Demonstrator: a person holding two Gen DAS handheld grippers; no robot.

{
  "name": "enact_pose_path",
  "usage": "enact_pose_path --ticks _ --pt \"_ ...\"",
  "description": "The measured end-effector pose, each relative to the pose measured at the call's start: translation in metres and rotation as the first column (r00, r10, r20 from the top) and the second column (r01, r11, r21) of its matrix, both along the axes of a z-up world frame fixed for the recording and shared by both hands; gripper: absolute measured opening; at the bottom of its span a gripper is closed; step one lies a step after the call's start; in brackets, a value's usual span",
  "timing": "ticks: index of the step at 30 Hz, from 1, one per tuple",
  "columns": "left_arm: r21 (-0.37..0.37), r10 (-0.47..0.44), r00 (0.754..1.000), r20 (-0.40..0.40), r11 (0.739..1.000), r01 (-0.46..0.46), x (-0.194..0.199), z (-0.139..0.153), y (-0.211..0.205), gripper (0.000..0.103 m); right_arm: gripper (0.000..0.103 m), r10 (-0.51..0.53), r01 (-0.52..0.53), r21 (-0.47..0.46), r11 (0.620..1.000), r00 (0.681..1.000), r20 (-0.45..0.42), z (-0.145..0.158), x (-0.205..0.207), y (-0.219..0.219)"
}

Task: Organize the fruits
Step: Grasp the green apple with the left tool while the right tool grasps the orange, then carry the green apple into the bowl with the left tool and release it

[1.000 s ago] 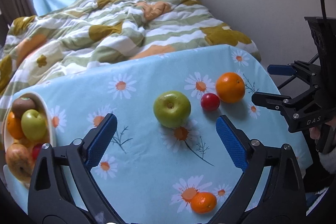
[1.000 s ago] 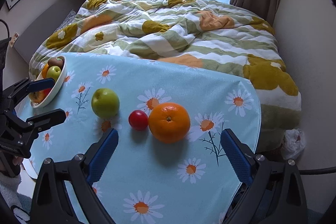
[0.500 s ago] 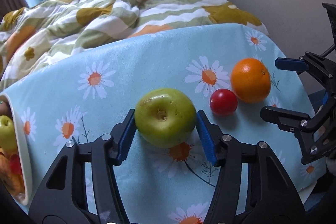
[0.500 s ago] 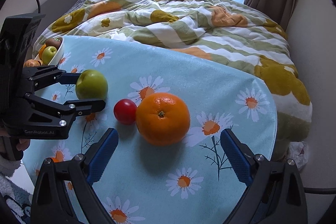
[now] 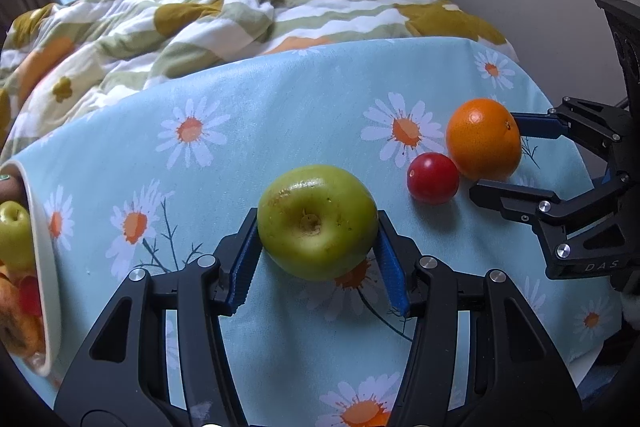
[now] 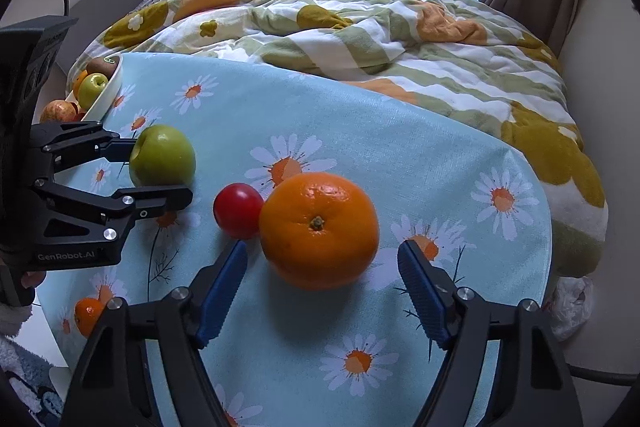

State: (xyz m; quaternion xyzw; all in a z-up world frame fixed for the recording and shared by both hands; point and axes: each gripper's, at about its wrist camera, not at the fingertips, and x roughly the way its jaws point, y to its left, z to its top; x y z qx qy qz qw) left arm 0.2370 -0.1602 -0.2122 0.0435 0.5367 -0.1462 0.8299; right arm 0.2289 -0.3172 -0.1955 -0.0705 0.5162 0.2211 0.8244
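Pale-blue daisy-print cloth covers the desk (image 5: 280,99). White fruit bowl (image 5: 44,259) at far left. Left tongs (image 5: 318,259) closed on the round green apple (image 5: 316,221) mid-desk: carry it to the bowl next. Right tongs (image 6: 322,291) open, straddling the large orange (image 6: 318,229), small red tomato (image 6: 237,209) touching it.

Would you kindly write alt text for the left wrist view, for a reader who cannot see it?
The left gripper is closed on a green apple on a daisy-print tablecloth. To the right, the open right gripper straddles an orange beside a small red fruit; a fruit bowl sits at the left edge.
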Motion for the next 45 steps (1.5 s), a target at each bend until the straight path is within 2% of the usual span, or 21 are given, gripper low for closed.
enact_pose_path --ticks 2,8,21,34,45 --pt "-0.004 0.013 1.0 -0.002 1.0 -0.013 -0.003 0.0 0.002 0.06 0.064 0.01 -0.01 -0.005 1.0 1.0 -0.003 -0.002 0.0 0.002" --pt "0.0 0.039 0.999 -0.006 0.999 -0.039 -0.014 0.001 0.008 0.06 0.055 0.033 -0.033 -0.024 0.999 0.999 0.017 -0.002 0.001 0.004" --pt "-0.027 0.091 0.995 0.039 0.996 -0.09 -0.041 0.028 0.021 0.06 0.053 0.045 -0.044 -0.016 0.999 0.996 0.072 0.017 -0.016 0.007" --pt "-0.062 0.166 0.981 0.101 0.985 -0.16 -0.077 0.073 0.056 0.06 0.053 0.042 -0.049 0.047 0.998 0.99 0.131 0.069 -0.047 0.03" --pt "-0.069 0.223 0.959 0.176 0.974 -0.214 -0.103 0.12 0.125 0.06 0.053 0.057 -0.077 0.105 0.991 0.982 0.178 0.113 -0.062 0.093"
